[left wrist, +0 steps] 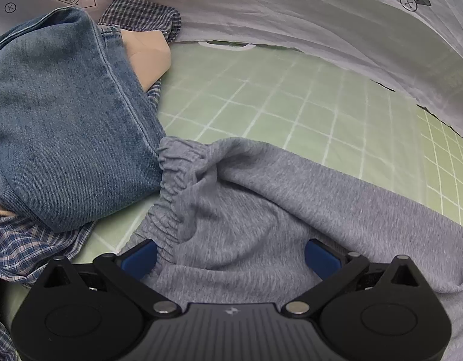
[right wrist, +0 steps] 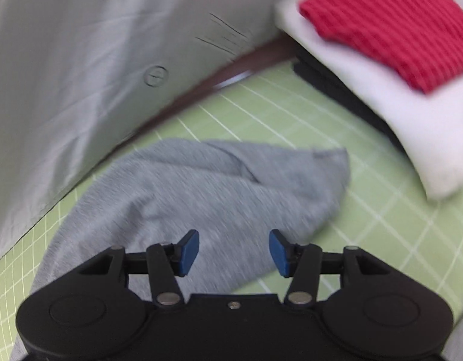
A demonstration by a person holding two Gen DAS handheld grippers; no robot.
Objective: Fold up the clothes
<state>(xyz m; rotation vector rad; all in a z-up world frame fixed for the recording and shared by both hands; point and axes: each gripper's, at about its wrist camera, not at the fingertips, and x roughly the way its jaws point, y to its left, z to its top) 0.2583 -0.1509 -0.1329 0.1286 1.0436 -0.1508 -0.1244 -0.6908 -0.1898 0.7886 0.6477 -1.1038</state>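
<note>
I see the grey sweatpants (left wrist: 261, 198) spread across the green grid mat (left wrist: 261, 96), with their gathered elastic waistband (left wrist: 171, 198) lying beside a pile of other clothes: blue jeans (left wrist: 66, 120) on top, a checked shirt (left wrist: 35, 252) under them and a beige garment (left wrist: 147, 57) behind. I judge that this pile waits at the side so the middle of the mat stays free for working on one garment.

My left gripper (left wrist: 231, 258) sits low over the waistband end, pointing forward along the cloth. Its blue pads (left wrist: 139, 258) stand wide apart, one just at the elastic edge and the other over plain grey fabric; nothing is pinched between them.

My right gripper (right wrist: 233, 252) hovers over the other end of the sweatpants (right wrist: 201, 192), where the legs lie partly doubled and rumpled. Its pads are also apart, with a narrower gap, and they hold nothing. This view is blurred, so I cannot tell if the pads touch the cloth.

At the far right a folded red knit (right wrist: 390, 27) rests on a white folded item (right wrist: 412, 126), which looks like a stack for finished pieces. The sweatpants are not yet a neat fold.
</note>
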